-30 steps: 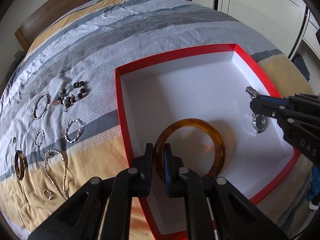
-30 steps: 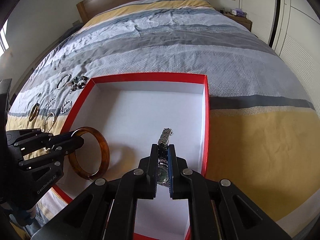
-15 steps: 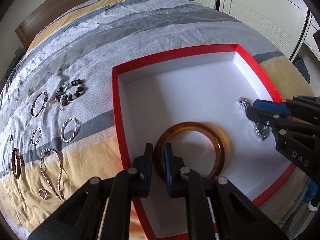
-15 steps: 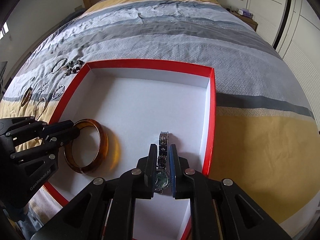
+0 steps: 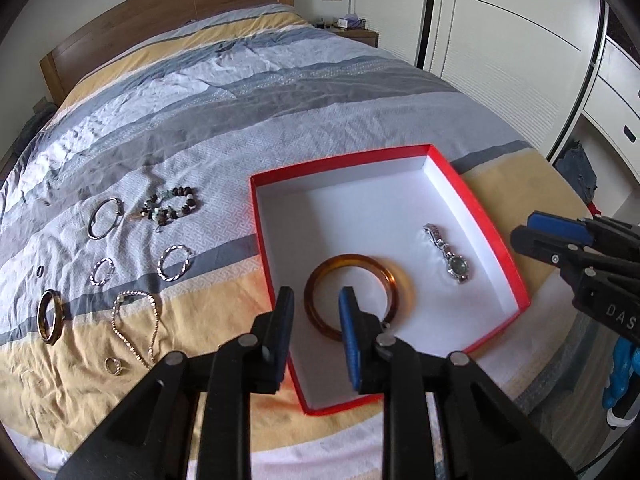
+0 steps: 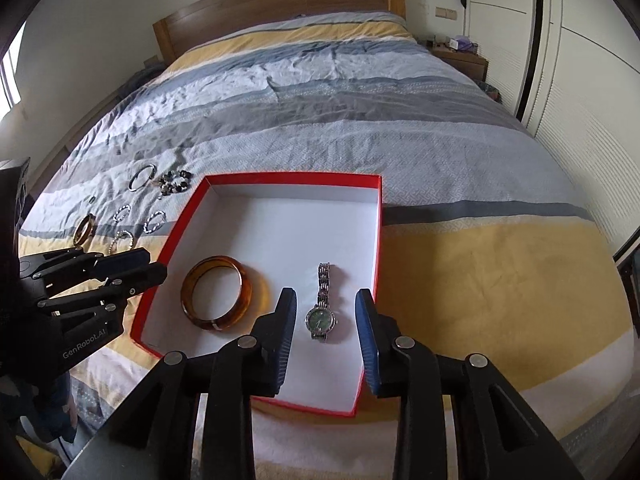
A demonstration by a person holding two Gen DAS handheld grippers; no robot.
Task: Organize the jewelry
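A red box (image 5: 476,204) with a white inside lies on the bed; it also shows in the right wrist view (image 6: 172,236). An amber bangle (image 5: 390,280) (image 6: 216,298) and a silver watch (image 5: 448,254) (image 6: 322,304) lie flat in it. My left gripper (image 5: 316,308) is open and empty, raised above the box's near left side. My right gripper (image 6: 326,312) is open and empty above the watch. Several pieces lie on the cover left of the box: a beaded bracelet (image 5: 172,206), silver bangles (image 5: 104,218), a chain (image 5: 136,326), a brown bangle (image 5: 50,316).
The bed has a striped grey and yellow cover (image 5: 240,92) and a wooden headboard (image 6: 280,4). White wardrobe doors (image 5: 500,32) stand to the right. A small ring (image 5: 114,366) lies near the bed's front edge.
Both grippers opened and let go: the bangle and the watch now lie in the box. Both grippers pulled back and up from the box.
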